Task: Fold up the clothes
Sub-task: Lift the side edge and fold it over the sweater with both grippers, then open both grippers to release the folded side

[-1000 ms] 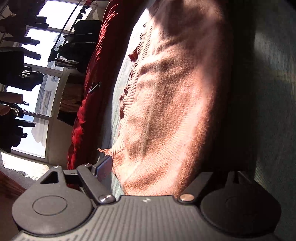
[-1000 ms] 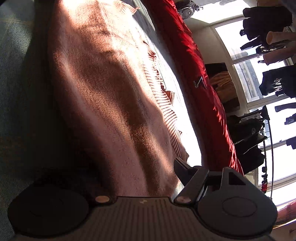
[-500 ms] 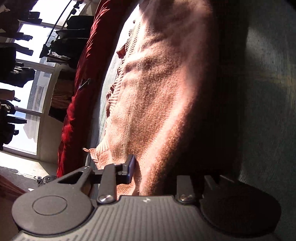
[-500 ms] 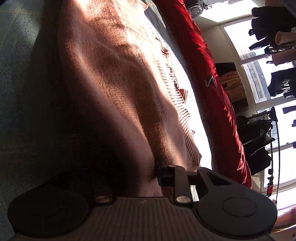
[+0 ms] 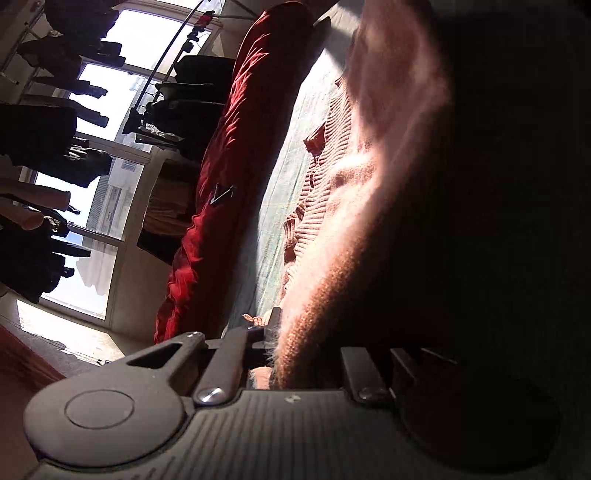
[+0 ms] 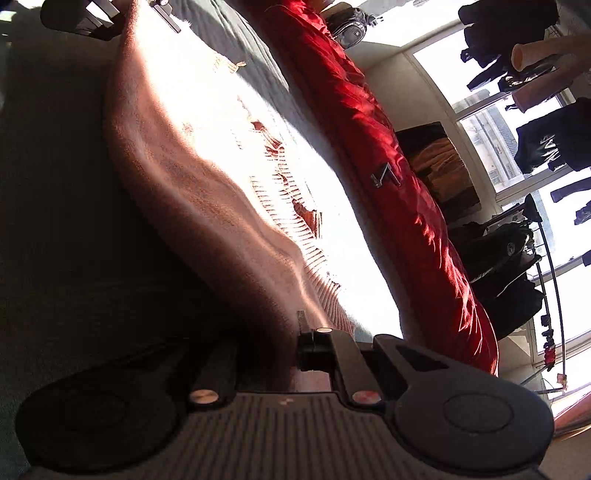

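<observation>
A fuzzy pink knit sweater with a ribbed hem lies across a grey-green bed cover. My left gripper is closing down on the sweater's near edge. One pad presses the knit, and the other finger is lost in shadow behind the fabric. In the right wrist view, my right gripper is likewise closing on the sweater's edge, and the cloth rises in a taut ridge from its jaws. The left gripper shows at that view's top left, at the sweater's far end.
A crumpled red duvet runs along the far side of the bed. Beyond it are bright windows, a rack of dark hanging clothes and a low shelf with folded fabric.
Both grippers went from open around the sweater's edge to shut on it. Both have risen, pulling the edge up off the bed.
</observation>
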A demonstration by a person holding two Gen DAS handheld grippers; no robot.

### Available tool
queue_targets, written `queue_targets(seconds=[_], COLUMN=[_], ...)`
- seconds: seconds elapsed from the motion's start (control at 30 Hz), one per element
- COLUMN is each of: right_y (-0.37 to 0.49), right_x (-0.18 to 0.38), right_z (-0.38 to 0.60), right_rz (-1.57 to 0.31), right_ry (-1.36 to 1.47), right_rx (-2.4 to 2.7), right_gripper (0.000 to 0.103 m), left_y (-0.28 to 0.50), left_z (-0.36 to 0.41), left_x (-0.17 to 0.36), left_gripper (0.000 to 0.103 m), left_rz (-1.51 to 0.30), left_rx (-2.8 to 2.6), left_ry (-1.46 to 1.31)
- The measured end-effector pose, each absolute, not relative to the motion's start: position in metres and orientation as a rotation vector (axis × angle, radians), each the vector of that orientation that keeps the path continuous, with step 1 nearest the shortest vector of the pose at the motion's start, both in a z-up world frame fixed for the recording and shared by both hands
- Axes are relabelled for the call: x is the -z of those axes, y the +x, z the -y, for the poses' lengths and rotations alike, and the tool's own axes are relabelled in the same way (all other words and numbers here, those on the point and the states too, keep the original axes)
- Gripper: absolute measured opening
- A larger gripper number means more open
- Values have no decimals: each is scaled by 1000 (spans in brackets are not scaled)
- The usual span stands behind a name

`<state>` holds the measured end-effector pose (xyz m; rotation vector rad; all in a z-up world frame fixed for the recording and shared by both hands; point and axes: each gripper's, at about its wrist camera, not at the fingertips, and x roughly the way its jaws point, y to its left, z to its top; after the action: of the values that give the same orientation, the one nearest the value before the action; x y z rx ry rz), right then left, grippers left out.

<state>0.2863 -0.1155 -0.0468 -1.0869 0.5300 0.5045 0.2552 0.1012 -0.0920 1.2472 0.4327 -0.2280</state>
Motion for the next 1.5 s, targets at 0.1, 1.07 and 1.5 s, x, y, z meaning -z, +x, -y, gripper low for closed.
queue_targets(seconds=[0.1,1.07,1.5], right_y=[266,153,197], right_x=[38,36,79], right_z=[118,177,197], right_rz=[-602,-1051,-1050], right_ry=[-1064,-691,-331], right_rx=[-564,-675,-578], right_gripper=[10,32,50], left_y=[235,131,171], left_z=[-104,-163,-196], left_x=[87,43,88], left_gripper=[7,24,26], left_rz=[-438,-839,-925], left_rx=[261,562,477], left_ry=[1256,813,277])
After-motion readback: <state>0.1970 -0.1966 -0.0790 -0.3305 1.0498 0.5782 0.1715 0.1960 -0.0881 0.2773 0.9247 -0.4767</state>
